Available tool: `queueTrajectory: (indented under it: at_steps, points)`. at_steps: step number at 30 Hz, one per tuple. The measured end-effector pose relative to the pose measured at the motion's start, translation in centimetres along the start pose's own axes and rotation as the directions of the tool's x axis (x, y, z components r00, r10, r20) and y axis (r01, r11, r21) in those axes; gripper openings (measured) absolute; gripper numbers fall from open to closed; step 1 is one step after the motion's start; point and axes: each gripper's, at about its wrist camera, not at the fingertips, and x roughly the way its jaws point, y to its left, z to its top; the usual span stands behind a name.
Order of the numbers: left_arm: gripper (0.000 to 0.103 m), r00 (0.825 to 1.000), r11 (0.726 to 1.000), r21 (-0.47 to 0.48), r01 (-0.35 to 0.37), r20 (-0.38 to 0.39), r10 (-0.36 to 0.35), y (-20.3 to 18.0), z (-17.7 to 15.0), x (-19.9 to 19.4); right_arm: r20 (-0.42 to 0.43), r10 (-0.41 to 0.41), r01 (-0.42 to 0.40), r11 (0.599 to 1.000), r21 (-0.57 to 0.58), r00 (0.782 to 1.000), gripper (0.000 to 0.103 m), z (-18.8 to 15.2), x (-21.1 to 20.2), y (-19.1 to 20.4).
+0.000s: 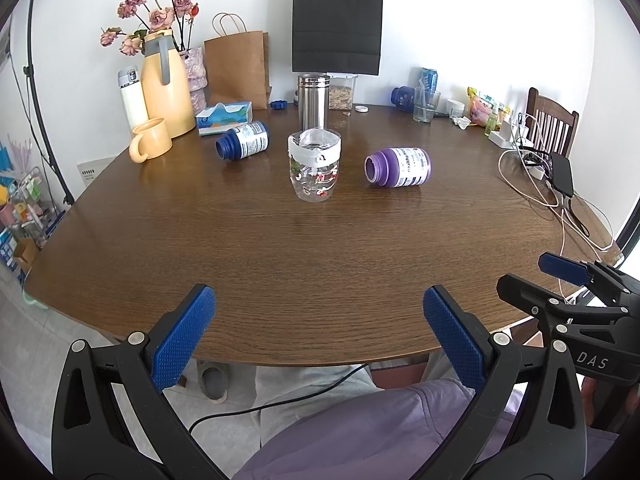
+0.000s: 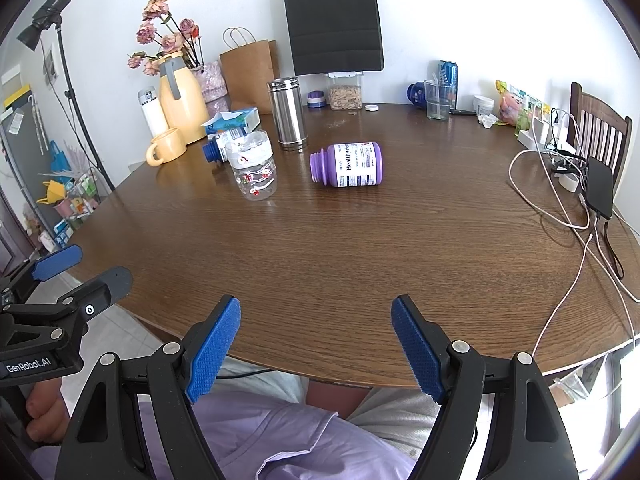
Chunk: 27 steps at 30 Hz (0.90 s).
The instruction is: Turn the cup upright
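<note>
A clear plastic cup [image 1: 314, 165] with red printed patterns and a white taped rim stands upright on the brown table [image 1: 280, 264], mouth up; it also shows in the right wrist view [image 2: 253, 170]. My left gripper [image 1: 318, 338] is open and empty at the table's near edge, far from the cup. My right gripper [image 2: 316, 344] is open and empty, also at the near edge. The right gripper shows at the right of the left wrist view [image 1: 560, 280]; the left gripper shows at the left of the right wrist view [image 2: 76, 276].
A purple bottle [image 1: 398, 167] and a blue bottle [image 1: 243, 140] lie on their sides beside the cup. A steel tumbler [image 1: 312, 101], yellow mug [image 1: 150, 140], yellow jug [image 1: 164, 86], tissue box [image 1: 224, 118], paper bags and a glass [image 1: 425, 105] stand behind. Cables and a power bank [image 1: 560, 174] lie right.
</note>
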Motion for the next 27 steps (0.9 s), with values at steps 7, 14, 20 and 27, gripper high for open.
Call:
queueTrajectory:
  at_steps: [7, 14, 20, 27]
  points:
    - [0.103, 1.0, 1.0, -0.001, -0.001, -0.005, 0.001, 0.1, 0.0, 0.1, -0.002, 0.0, 0.0, 1.0, 0.0, 1.0, 0.081, -0.1, 0.1, 0.0]
    - [0.103, 1.0, 1.0, 0.0, 0.002, -0.011, -0.002, 0.0, 0.1, 0.3, -0.008, -0.002, 0.002, 1.0, 0.002, 1.0, 0.081, -0.4, 0.5, 0.0]
    - [0.103, 1.0, 1.0, 0.002, 0.009, -0.017, -0.009, -0.4, 0.9, 2.0, -0.023, -0.01, 0.009, 1.0, -0.02, 1.0, 0.081, 0.1, 2.0, -0.5]
    - [0.103, 0.998, 1.0, -0.026, 0.004, -0.063, -0.005, 0.1, 2.2, 5.7, -0.038, 0.006, -0.009, 0.998, -0.055, 0.999, 0.081, 2.4, 5.2, -1.9]
